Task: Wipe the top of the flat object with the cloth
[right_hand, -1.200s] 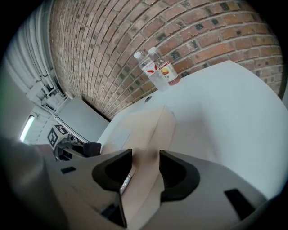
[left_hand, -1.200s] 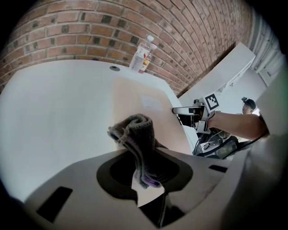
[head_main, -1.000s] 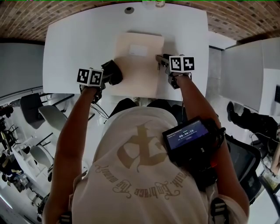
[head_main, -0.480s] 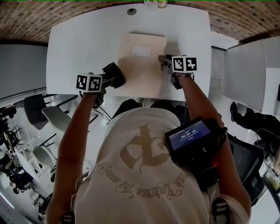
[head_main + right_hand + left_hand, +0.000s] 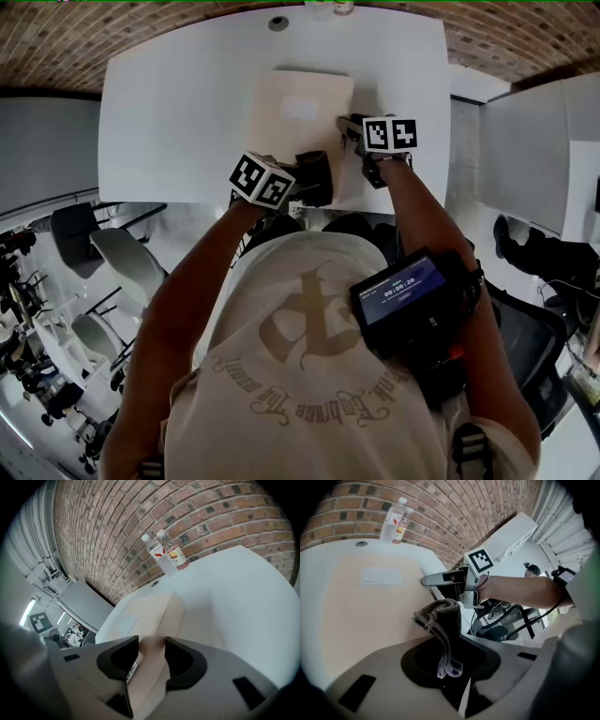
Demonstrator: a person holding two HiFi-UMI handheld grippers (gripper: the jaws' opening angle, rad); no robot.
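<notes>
The flat beige box (image 5: 298,117) lies on the white table (image 5: 169,112). My left gripper (image 5: 302,182) is over the box's near edge, shut on a folded dark grey cloth (image 5: 314,178). In the left gripper view the cloth (image 5: 440,620) sticks up from between the jaws of the left gripper (image 5: 449,665), above the box top (image 5: 365,606). My right gripper (image 5: 348,127) is at the box's right edge. Its jaws have just been closing. In the right gripper view the right gripper (image 5: 151,656) grips the edge of the box (image 5: 147,613) between its pads.
Two plastic bottles (image 5: 164,550) stand at the table's far edge by the brick wall, and a round grommet (image 5: 277,22) is set in the tabletop there. Another white table (image 5: 534,159) stands to the right. Chairs (image 5: 112,253) stand at the left.
My left gripper has swung right with the cloth, from beside the box's left edge to over its near edge, and has rolled. The right gripper has stayed at the box's right edge.
</notes>
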